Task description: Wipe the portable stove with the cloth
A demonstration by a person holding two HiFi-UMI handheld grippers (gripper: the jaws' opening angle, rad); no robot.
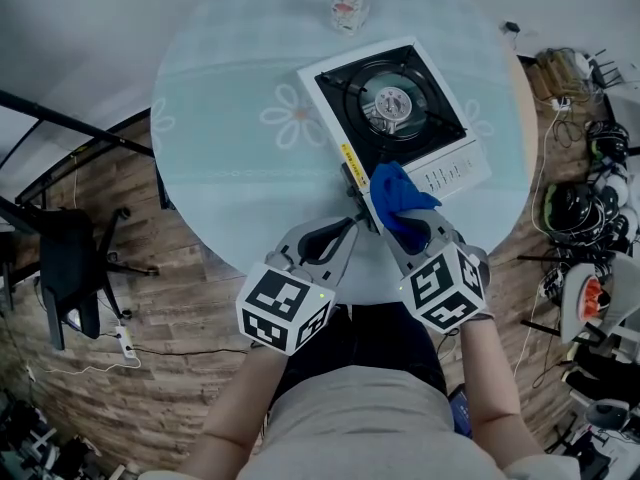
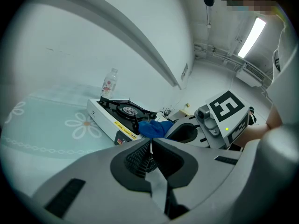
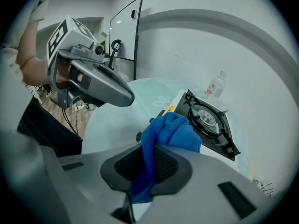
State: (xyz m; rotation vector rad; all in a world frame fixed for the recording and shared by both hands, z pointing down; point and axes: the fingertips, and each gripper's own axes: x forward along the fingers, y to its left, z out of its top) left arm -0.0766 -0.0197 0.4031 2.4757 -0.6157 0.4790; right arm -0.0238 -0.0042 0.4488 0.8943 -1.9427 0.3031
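The right hand-held gripper (image 3: 147,154) is clamped on the blue cloth (image 3: 171,130), which bunches out past its tips. The cloth is at the near edge of the portable stove (image 1: 395,103), straight ahead on the counter (image 1: 230,168). Just beside it, the left hand-held gripper (image 2: 151,146) has its jaws pressed together, with nothing between them.

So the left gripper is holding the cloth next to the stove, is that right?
No. The right gripper holds the cloth next to the stove, as the right gripper view shows. The left gripper is shut on nothing.
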